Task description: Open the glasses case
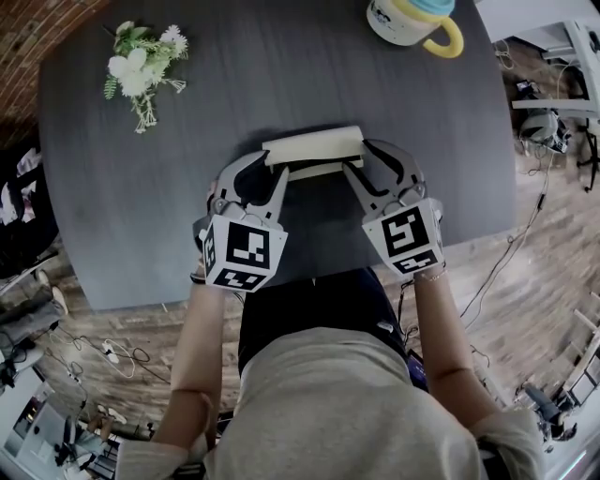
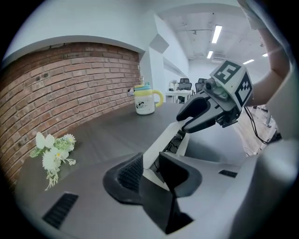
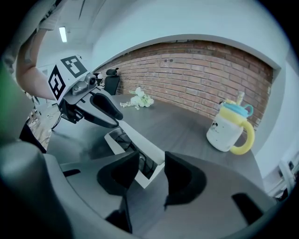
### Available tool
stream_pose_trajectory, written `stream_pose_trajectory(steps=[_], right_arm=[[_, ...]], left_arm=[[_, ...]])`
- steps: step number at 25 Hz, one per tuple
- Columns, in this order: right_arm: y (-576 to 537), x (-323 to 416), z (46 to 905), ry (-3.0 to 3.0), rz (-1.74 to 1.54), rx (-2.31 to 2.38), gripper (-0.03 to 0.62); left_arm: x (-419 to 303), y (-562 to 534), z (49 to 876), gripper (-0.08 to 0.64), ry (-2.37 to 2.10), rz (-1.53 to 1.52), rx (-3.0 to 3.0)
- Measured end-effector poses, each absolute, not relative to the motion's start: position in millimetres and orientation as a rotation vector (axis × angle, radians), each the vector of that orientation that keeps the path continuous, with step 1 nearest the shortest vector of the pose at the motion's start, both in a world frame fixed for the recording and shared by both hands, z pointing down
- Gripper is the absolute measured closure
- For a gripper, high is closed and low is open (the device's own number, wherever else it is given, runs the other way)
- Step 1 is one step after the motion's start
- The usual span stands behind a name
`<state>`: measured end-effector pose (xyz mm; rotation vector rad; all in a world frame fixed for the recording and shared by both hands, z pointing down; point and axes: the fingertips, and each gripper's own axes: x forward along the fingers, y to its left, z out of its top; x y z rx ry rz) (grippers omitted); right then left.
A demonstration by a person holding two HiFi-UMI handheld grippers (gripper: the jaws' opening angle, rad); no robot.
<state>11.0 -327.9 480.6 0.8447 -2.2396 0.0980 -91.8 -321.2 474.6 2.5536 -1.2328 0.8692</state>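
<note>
A cream glasses case [image 1: 314, 148] lies on the dark table [image 1: 122, 216] just in front of me, between both grippers. My left gripper [image 1: 267, 167] is shut on its left end, and in the left gripper view that end of the case [image 2: 163, 140] sits pressed between the pads of the left gripper [image 2: 149, 170]. My right gripper [image 1: 364, 159] is shut on the right end, where the case's corner [image 3: 135, 140] sits between the pads of the right gripper [image 3: 150, 172]. The lid stands ajar, and dark glasses show inside.
A white cup [image 1: 412, 21] with a yellow handle and blue lid stands at the table's far right. A small bunch of white flowers [image 1: 141, 66] lies at the far left. A brick wall runs along the left side. The table's near edge is close under my hands.
</note>
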Motion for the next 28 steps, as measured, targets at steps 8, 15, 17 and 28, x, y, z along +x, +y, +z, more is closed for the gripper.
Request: stream_pose_trajectory(steps=[8, 15, 17, 28], right_arm=[[-362, 9, 473, -2.244, 0.094, 0.868, 0.478], [-387, 9, 478, -2.234, 0.158, 0.909, 0.503], [-392, 8, 480, -2.228, 0.166, 0.920, 0.505], [-389, 5, 478, -2.230, 0.203, 0.949, 0.479]], left_arm=[[-94, -350, 469, 0.479, -1.233, 0.901, 2.578], [-99, -373, 472, 0.483, -1.247, 0.838, 2.522], [-100, -378, 473, 0.483, -1.260, 0.832, 2.508], [-100, -377, 470, 0.461, -1.271, 0.757, 2.458]])
